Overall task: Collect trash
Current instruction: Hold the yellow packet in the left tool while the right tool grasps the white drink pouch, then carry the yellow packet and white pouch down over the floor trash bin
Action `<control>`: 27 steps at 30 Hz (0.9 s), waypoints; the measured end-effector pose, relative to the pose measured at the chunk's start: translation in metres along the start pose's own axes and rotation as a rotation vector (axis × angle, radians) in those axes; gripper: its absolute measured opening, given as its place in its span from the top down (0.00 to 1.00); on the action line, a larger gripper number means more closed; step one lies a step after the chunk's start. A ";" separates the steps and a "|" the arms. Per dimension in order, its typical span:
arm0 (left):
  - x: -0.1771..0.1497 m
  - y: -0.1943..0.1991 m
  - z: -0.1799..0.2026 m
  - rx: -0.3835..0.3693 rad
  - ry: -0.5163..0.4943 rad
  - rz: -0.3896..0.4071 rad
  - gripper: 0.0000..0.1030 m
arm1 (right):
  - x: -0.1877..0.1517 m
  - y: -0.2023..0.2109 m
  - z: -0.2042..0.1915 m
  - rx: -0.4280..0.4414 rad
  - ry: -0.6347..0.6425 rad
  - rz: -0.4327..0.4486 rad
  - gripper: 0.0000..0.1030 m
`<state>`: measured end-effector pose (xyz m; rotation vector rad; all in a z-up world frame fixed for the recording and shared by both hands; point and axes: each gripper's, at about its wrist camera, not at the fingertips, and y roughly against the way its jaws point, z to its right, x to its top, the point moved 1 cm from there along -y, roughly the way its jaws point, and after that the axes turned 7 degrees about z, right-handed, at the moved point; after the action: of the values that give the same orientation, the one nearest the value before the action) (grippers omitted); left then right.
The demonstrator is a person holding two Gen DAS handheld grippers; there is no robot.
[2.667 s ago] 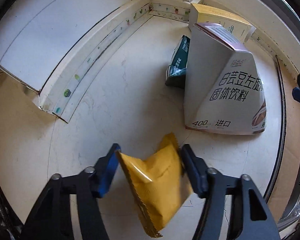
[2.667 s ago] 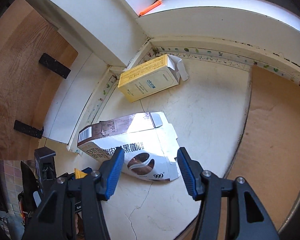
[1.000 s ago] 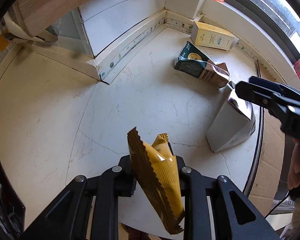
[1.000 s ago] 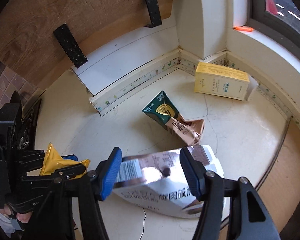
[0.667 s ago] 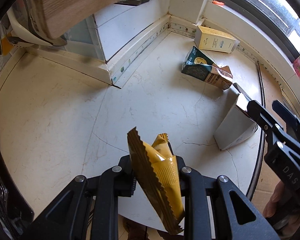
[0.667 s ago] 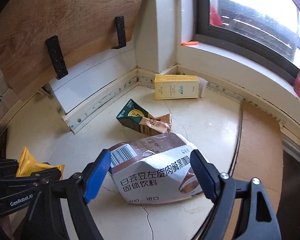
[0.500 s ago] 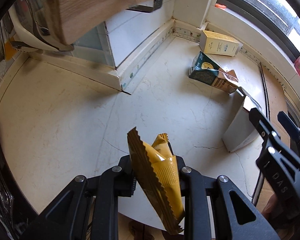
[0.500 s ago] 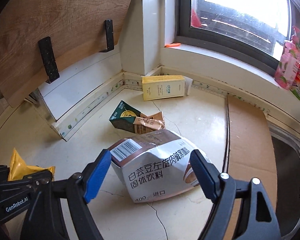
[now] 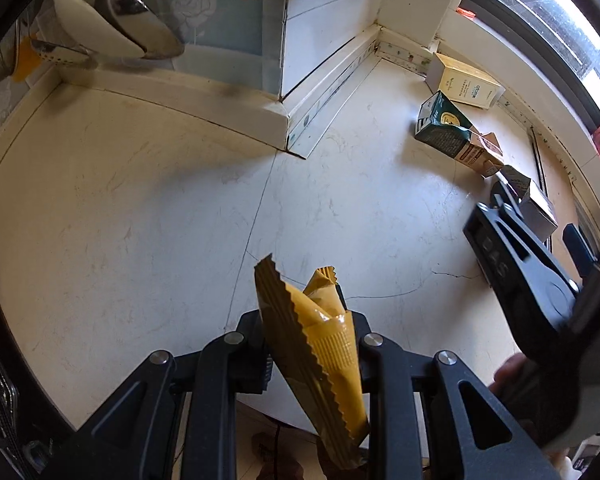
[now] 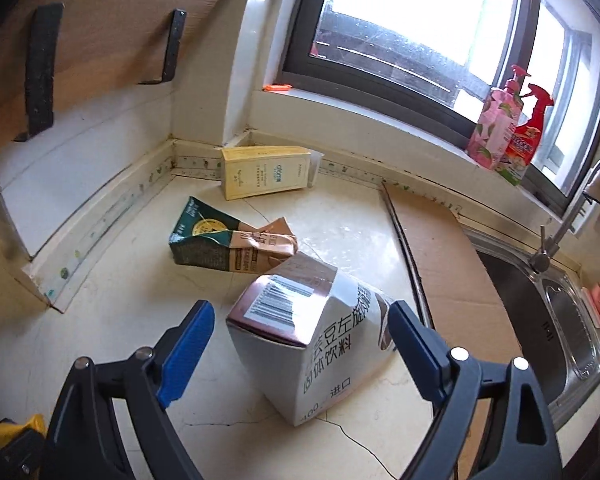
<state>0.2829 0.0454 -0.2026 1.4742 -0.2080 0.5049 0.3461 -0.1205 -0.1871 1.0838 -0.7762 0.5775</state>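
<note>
Cracked marble desk (image 10: 148,312) under window (image 10: 400,20); left tongs (image 9: 306,344) clamp yellow wrapper (image 9: 320,344), right tongs (image 10: 300,340) spread, just widened, straddling white carton (image 10: 300,344) untouched.

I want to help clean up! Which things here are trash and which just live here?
Trash: yellow wrapper, white box, green carton, yellow box.

Just there: pink bottle, red spray bottle, tap, sink.

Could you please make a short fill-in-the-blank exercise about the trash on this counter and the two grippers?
1. The left gripper is shut on a ____ wrapper.
2. The white box sits between the ____ jaws of the right gripper.
3. The yellow box lies below the ____.

Answers: yellow; open; window
</note>
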 end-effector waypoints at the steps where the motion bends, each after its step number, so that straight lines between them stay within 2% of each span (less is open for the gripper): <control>1: 0.000 0.000 0.000 -0.008 -0.001 -0.001 0.79 | -0.001 -0.004 -0.002 -0.034 0.010 -0.008 0.13; 4: -0.001 0.000 0.002 -0.034 -0.007 -0.004 0.79 | -0.006 -0.015 0.001 -0.078 0.010 -0.040 0.14; 5: -0.002 0.000 0.002 -0.050 -0.008 -0.004 0.79 | -0.007 -0.018 0.005 -0.079 -0.003 -0.053 0.17; 7: -0.002 0.002 0.006 -0.088 -0.014 -0.006 0.79 | -0.010 -0.020 0.016 -0.068 -0.029 -0.067 0.36; 8: -0.002 0.002 0.009 -0.094 -0.023 -0.005 0.79 | -0.011 -0.019 0.021 -0.067 -0.033 -0.075 0.51; 9: -0.002 0.003 0.011 -0.094 -0.030 -0.003 0.79 | -0.013 -0.019 0.027 -0.066 -0.036 -0.079 0.58; 12: -0.003 0.004 0.017 -0.101 -0.040 -0.003 0.79 | -0.015 -0.015 0.042 -0.012 -0.040 -0.079 0.67; 19: -0.006 0.018 0.033 -0.092 -0.068 0.021 0.79 | -0.022 0.015 0.092 0.159 -0.113 -0.095 0.67; 27: -0.033 0.051 0.038 -0.070 -0.109 0.062 0.79 | -0.043 0.062 0.124 0.317 -0.126 -0.149 0.67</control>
<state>0.2375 0.0028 -0.1672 1.4310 -0.3544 0.4630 0.2406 -0.2142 -0.1554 1.4687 -0.7200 0.5191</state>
